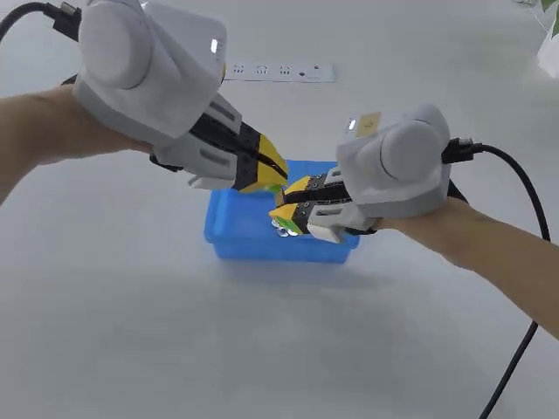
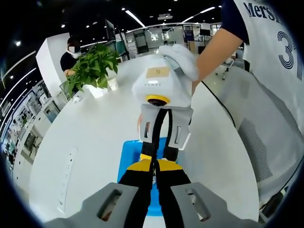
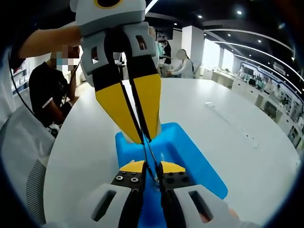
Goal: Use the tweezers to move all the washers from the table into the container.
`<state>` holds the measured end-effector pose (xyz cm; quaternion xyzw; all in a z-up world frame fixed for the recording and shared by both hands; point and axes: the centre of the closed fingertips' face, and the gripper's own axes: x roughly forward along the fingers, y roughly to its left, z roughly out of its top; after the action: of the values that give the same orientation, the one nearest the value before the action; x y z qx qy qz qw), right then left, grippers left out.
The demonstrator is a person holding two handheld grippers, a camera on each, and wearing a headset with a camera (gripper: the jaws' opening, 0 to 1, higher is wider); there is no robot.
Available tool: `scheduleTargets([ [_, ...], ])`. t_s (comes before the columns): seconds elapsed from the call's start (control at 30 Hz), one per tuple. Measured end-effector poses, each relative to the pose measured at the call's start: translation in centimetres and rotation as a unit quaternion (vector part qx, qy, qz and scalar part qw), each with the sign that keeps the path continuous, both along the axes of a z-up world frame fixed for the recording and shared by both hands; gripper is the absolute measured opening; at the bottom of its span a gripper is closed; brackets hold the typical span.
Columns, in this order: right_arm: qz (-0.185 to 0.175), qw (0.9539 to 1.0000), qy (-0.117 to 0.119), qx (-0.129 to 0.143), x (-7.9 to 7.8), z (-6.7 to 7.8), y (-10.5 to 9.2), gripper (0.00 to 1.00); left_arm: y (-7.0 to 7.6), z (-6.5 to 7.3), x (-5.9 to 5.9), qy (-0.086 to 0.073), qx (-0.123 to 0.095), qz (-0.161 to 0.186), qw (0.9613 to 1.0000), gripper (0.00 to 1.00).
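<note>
On the white table (image 1: 131, 332): a blue container (image 1: 234, 234) sits mid-table. A white power strip (image 1: 278, 72) lies well beyond it, and a black cable (image 1: 524, 201) runs off the back of my right claw (image 1: 285, 209).
Further off: a potted plant (image 2: 92, 69) stands at the far edge in the left gripper view.
In the way: my two claws meet nose to nose over the container and cover much of its inside in the head view.
Pose of left claw (image 1: 271, 172): it points in from the left, tilted down toward the container. Its yellow jaws are pressed together on the tweezers (image 3: 148, 156), whose two thin prongs stick out past the tips.
Pose of right claw: it points in from the right, lower, just above the container. Its jaws are narrow, and the tweezer prongs run down into the gap between them.
Hold of right claw: I cannot tell whether its jaws touch the tweezers or only flank them.
Spot of the washers (image 1: 283, 230): a few small shiny bits lie inside the container under my right claw's tip. I take them for washers, but they are too small to count.
Hidden: the tweezer tips, behind my right claw's jaws.
</note>
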<state>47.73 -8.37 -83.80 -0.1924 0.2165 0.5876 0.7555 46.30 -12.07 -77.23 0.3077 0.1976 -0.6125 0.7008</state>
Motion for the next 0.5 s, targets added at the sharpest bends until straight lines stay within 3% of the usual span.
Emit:
scheduleTargets([
  [0.23,-0.008,0.9999,0.013,-0.002,-0.16,-0.47,-0.06,0.12,0.13,-0.63,-0.15,0.008,0.005,-0.004,0.9999,0.05],
  [0.5,-0.013,0.9998,0.013,0.0,-0.24,-0.26,-0.22,0.13,0.2,-0.55,-0.15,0.005,0.006,-0.005,1.0,0.05],
])
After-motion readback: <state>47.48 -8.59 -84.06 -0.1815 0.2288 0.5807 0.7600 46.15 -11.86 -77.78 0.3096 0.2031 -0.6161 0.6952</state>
